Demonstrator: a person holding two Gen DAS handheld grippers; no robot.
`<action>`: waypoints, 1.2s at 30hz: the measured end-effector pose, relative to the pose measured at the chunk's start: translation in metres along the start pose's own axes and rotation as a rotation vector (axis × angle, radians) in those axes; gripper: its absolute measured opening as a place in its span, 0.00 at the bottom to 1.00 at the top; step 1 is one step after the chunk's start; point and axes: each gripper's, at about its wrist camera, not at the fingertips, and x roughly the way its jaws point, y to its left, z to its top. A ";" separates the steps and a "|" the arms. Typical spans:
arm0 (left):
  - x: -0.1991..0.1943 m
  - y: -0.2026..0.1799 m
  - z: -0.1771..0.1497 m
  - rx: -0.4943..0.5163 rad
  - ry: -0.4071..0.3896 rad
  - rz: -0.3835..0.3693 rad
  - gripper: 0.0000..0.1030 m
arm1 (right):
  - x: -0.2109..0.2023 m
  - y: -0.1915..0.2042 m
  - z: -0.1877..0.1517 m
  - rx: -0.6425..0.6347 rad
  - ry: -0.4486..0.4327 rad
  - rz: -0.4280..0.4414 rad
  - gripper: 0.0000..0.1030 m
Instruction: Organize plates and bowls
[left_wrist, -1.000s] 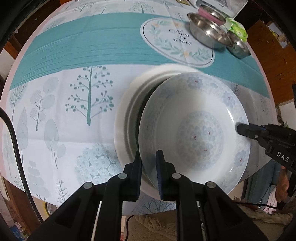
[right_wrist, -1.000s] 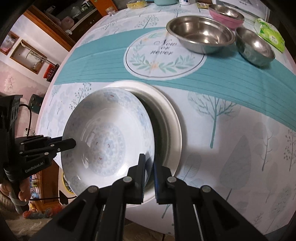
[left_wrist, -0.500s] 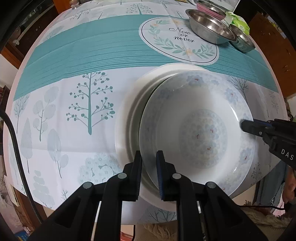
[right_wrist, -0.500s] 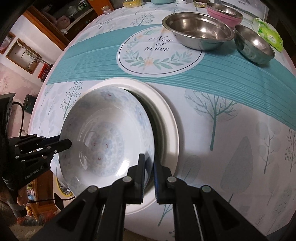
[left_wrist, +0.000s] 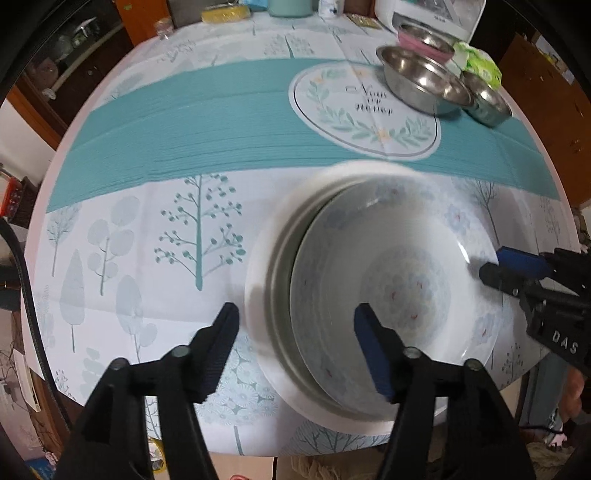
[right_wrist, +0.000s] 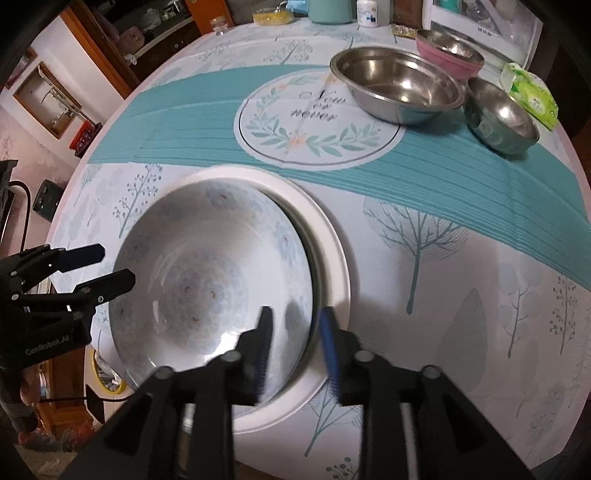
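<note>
**Patterned bowl resting in a white plate, both grippers spread apart**

A round table (right_wrist: 461, 295) fills the scene, covered with a pale cloth printed with teal trees, a wide teal band and a round leaf wreath with script lettering.

Near the table's front edge sits a large plain white plate (right_wrist: 332, 258). Inside it, shifted off centre toward the left gripper's side, lies a shallow white bowl (right_wrist: 207, 273) with faint pale-blue flowers around its rim and middle and tiny red marks. Its glaze is shiny.

At the far side stand a wide steel bowl (right_wrist: 399, 88), a smaller steel bowl (right_wrist: 498, 118) just beside it, and a pink bowl (right_wrist: 447, 55) behind them, next to a green packet (right_wrist: 532, 96).

The left gripper (left_wrist: 295, 328) has its fingers spread wide, one on each side of the stacked rims, holding nothing. The right gripper (right_wrist: 295, 332) has its fingers parted less widely, straddling the bowl's rim with visible gaps on both sides.
</note>
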 end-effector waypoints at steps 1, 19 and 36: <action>-0.001 -0.001 0.000 -0.004 -0.003 -0.003 0.67 | -0.003 0.001 0.000 -0.002 -0.011 -0.003 0.32; -0.019 -0.014 -0.001 -0.008 -0.048 -0.018 0.73 | -0.021 0.002 -0.007 0.014 -0.058 0.000 0.32; -0.053 -0.045 0.025 0.029 -0.142 -0.070 0.73 | -0.060 -0.026 0.000 0.077 -0.167 -0.008 0.32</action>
